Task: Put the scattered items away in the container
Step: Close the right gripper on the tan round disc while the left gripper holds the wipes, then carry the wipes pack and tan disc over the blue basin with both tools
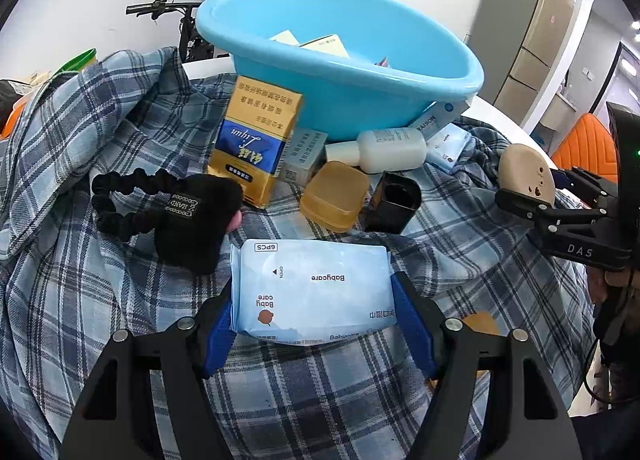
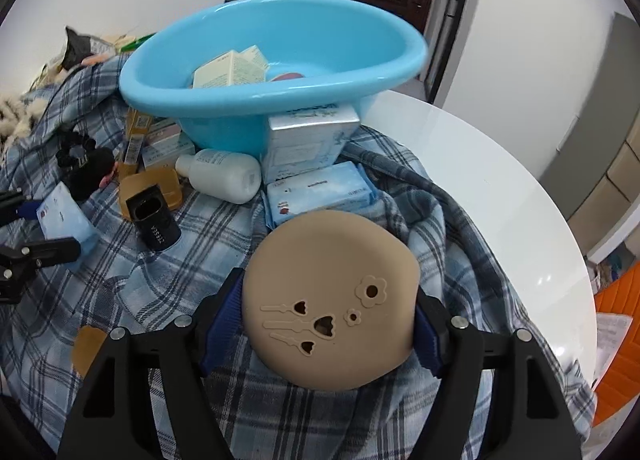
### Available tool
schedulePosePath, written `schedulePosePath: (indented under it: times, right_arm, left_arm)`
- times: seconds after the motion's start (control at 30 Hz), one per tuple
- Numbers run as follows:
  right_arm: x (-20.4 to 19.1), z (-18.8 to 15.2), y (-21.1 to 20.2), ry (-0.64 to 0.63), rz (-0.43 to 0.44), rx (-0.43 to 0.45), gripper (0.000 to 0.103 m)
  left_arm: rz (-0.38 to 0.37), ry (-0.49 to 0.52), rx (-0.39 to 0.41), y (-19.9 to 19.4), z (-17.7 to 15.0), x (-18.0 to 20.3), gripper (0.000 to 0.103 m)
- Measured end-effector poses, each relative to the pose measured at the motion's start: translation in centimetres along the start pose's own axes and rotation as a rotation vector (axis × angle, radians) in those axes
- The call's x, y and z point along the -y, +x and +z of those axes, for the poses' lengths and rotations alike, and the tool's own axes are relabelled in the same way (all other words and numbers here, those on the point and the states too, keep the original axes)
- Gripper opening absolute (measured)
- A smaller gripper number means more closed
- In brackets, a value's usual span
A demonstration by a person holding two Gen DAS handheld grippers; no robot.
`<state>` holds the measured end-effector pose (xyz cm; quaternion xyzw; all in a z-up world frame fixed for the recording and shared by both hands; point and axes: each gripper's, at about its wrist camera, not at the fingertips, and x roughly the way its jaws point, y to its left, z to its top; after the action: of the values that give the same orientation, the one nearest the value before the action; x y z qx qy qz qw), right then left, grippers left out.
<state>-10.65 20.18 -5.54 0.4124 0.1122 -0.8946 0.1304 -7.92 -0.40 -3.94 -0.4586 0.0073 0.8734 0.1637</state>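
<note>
Left gripper (image 1: 312, 324): blue pads clamp both short ends of a soft, glossy wet-wipe pack (image 1: 312, 288). Right gripper (image 2: 330, 320): pads press the sides of a smooth, rounded tan case (image 2: 330, 300) with flower-shaped cut-outs. Both sit over rumpled plaid cloth (image 1: 100, 300). Ahead of both: a white plastic bottle (image 2: 224, 176) lying flat, a black tube (image 2: 154, 222), then the glossy blue basin (image 2: 248, 100), which holds cartons.

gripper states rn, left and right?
Left gripper: closed on the Babycare wipes pack.
Right gripper: closed on the tan round silicone case.
</note>
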Motion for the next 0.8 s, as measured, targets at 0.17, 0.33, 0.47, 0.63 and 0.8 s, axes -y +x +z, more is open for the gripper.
schedulePosePath:
  times: [0.17,0.33,0.47,0.63,0.8]
  right_arm:
    - [0.3,-0.6,-0.7,0.054,0.020,0.004,0.073]
    - [0.1,-2.1,-1.5,0.091,0.050,0.005,0.073]
    - [-0.1,-2.5,-1.7,0.125,0.063,0.014,0.073]
    - [-0.7,-2.0,-2.2,0.135,0.077,0.043,0.073]
    - [-1.4,-0.7,-4.2,0.106,0.050,0.131,0.073]
  left_arm:
    - [-0.001,-0.007,0.002,-0.2,-0.2,0.1,0.073]
    - [-0.006,-0.013,0.004,-0.3,-0.2,0.3,0.073]
    - [-0.001,-0.017,0.023,-0.7,-0.1,0.7,0.073]
    - [0.016,-0.031,0.061,-1.4,0.4,0.7,0.073]
    - [0.016,-0.021,0.105,-2.7,1.2,1.0,0.073]
